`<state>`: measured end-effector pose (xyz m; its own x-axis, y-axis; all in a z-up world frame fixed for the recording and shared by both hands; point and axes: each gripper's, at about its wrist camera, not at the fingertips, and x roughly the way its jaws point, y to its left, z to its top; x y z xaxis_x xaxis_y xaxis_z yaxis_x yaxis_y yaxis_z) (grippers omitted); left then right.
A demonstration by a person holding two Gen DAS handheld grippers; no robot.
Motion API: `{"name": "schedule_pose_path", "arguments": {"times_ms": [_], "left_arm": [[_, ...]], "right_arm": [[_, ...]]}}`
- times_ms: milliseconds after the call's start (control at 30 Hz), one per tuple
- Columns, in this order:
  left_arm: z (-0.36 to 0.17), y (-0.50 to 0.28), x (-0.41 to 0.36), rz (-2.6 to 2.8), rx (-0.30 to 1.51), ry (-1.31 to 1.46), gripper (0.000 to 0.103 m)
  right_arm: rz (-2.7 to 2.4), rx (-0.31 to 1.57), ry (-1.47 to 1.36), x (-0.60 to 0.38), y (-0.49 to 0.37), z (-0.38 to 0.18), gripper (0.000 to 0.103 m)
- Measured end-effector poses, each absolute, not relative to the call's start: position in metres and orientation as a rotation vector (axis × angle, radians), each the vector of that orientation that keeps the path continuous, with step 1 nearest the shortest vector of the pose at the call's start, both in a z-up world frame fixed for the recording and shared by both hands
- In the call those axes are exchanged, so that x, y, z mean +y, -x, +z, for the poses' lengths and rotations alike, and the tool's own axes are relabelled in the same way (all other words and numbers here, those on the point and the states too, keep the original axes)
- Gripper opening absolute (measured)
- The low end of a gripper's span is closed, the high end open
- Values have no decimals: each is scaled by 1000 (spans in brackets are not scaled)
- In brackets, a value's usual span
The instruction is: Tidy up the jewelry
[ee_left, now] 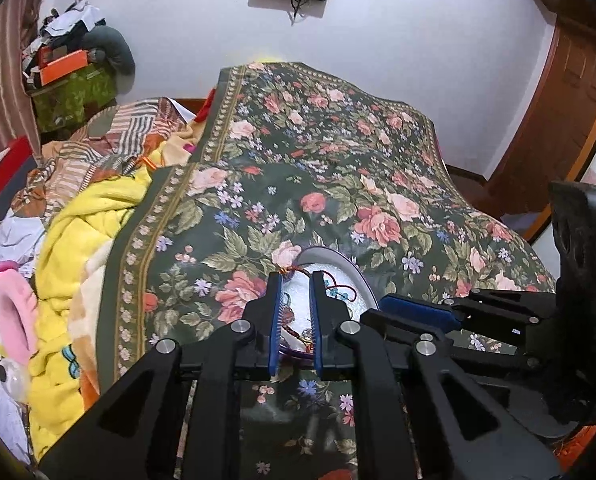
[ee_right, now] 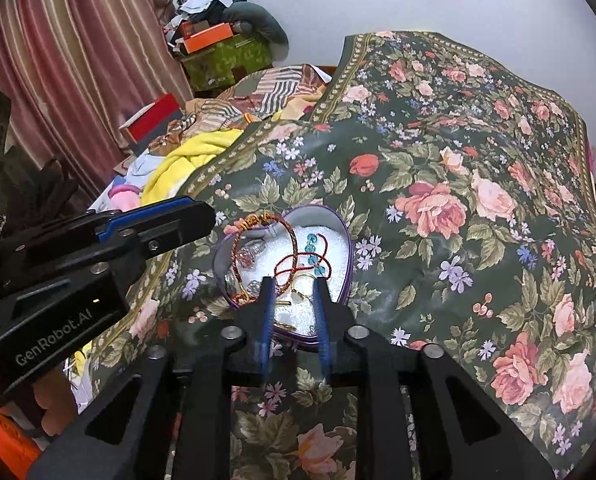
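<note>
Spread wide over the bed, a dark green floral cloth [ee_right: 437, 184], with a crumpled yellow blanket [ee_left: 78, 240] and a patterned quilt [ee_left: 130, 132] heaped along its left edge. Resting on the cloth, a heart-shaped purple tin [ee_right: 339, 240] lined with white filling, just ahead of both tools. Inside the tin, lying on the filling: an orange and pink braided bangle [ee_right: 258, 220], a red cord bracelet with turquoise beads [ee_right: 315, 256], and some small metal pieces too tangled to tell apart. Poised over the tin's near edge, the right gripper [ee_right: 294, 280], fingers [ee_right: 266, 304] parted by a moderate gap, gripping nothing, tips directly above the jewelry; contact with the cord not clear. Coming in from the left side of the tin, the left gripper [ee_left: 296, 276], fingers [ee_left: 274, 308] likewise parted with nothing clamped between them, tips over the tin's rim.
</note>
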<state>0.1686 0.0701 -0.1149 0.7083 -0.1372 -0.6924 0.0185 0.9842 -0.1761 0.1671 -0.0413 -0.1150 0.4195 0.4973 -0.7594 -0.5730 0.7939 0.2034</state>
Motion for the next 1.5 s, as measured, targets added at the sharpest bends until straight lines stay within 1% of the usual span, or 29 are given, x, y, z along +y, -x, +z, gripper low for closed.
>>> {"name": "schedule_pose_path", "arguments": {"times_ms": [67,267,567,733,800,867,900,933,967,1000,1033,1067,1100,1133,1167,1200,1233,1267,1300,1333,1367,1500], "left_arm": [[-109,-164,71,-80,765,158,14],[-79,-145,72,-64,693,152,14],[-13,-92,60,-59,510,136,14],[30,-46,48,-55,371,106,15],[44,-27,43,-44,315,89,21],[57,-6,37,-33,252,72,31],[62,3,35,-26,227,64,32],[67,14,33,-15,198,55,36],[70,23,31,-6,176,49,41],[73,32,29,1,157,44,43],[76,40,28,8,141,42,48],[77,45,27,13,131,40,53],[78,52,26,21,119,39,55],[79,57,26,27,114,40,60],[80,63,27,37,108,45,65],[80,67,28,45,103,51,67],[80,69,29,53,99,55,72],[80,72,30,62,96,57,75],[80,74,31,71,96,57,78],[79,75,31,78,96,57,83],[79,76,33,84,97,56,85],[77,81,33,89,102,58,89]], "right_arm": [[665,896,86,-44,-164,-107,22],[640,797,59,-59,-151,-70,22],[587,518,24,-91,-93,20,22],[569,370,31,-97,-50,55,22],[563,311,35,-99,-31,68,22],[553,262,35,-100,-14,76,23],[548,243,34,-100,-7,79,27],[544,232,32,-102,-4,80,36],[532,207,28,-103,5,84,41],[521,186,24,-105,11,85,51],[508,164,20,-107,15,87,58],[498,147,19,-108,20,88,60],[486,131,21,-109,25,89,66],[479,123,22,-109,27,90,72],[469,114,23,-110,29,90,75],[459,105,21,-110,32,90,82],[452,98,17,-111,34,90,88],[448,94,15,-111,35,91,89],[443,92,12,-112,37,91,93],[438,92,10,-113,39,90,100],[431,90,7,-113,40,90,103],[418,86,2,-115,42,88,103]]}}
